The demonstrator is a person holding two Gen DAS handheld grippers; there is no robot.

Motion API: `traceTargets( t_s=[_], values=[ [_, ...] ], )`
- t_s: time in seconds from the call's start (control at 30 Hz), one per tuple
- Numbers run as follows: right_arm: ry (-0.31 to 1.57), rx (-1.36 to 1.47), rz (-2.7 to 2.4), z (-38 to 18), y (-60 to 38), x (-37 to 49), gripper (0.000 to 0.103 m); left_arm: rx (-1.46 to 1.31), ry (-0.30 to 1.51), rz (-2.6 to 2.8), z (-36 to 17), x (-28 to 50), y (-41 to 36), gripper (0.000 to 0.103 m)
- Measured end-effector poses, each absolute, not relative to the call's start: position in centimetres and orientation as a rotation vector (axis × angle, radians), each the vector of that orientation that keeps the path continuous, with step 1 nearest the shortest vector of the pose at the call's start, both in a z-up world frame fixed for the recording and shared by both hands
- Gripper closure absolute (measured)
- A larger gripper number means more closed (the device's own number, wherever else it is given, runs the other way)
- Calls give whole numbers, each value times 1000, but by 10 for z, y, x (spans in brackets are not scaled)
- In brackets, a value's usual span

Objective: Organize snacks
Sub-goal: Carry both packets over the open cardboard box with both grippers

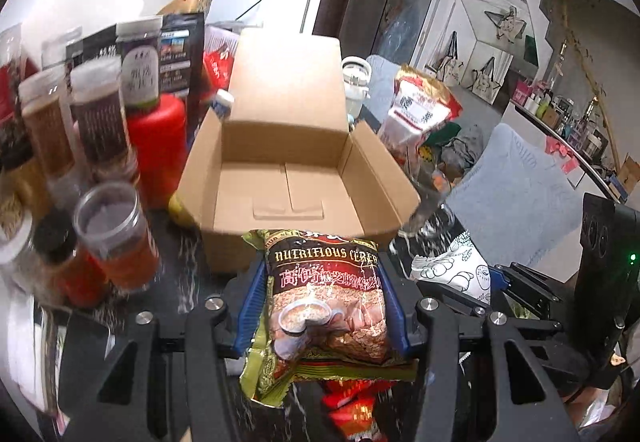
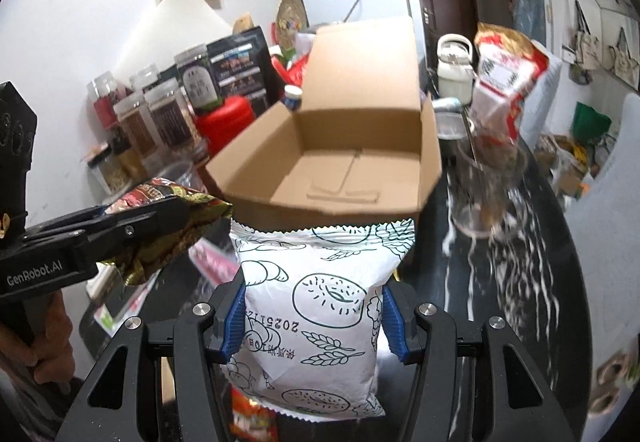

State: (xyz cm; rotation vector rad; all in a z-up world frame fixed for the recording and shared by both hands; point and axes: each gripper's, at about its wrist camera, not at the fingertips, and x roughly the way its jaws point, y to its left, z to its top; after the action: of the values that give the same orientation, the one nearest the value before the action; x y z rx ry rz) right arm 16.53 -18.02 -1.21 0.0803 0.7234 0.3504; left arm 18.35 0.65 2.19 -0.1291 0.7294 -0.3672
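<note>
An open cardboard box stands on the dark table, its lid up at the back; it also shows in the right wrist view and looks empty. My left gripper is shut on a brown and gold cereal bag, held just in front of the box's near wall. My right gripper is shut on a white bread bag with green line drawings, also held in front of the box. The left gripper with the cereal bag shows at the left of the right wrist view.
Several jars and a red container crowd the table left of the box. A red and white bag stands in a clear glass vessel to its right. Red snack packets lie below the grippers.
</note>
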Motion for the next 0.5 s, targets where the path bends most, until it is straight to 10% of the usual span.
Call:
traceTargets(
  t_s=[0.5],
  values=[
    [653,67,390,20,-171,253,48,-127,637,-375,49,266,8,52]
  ],
)
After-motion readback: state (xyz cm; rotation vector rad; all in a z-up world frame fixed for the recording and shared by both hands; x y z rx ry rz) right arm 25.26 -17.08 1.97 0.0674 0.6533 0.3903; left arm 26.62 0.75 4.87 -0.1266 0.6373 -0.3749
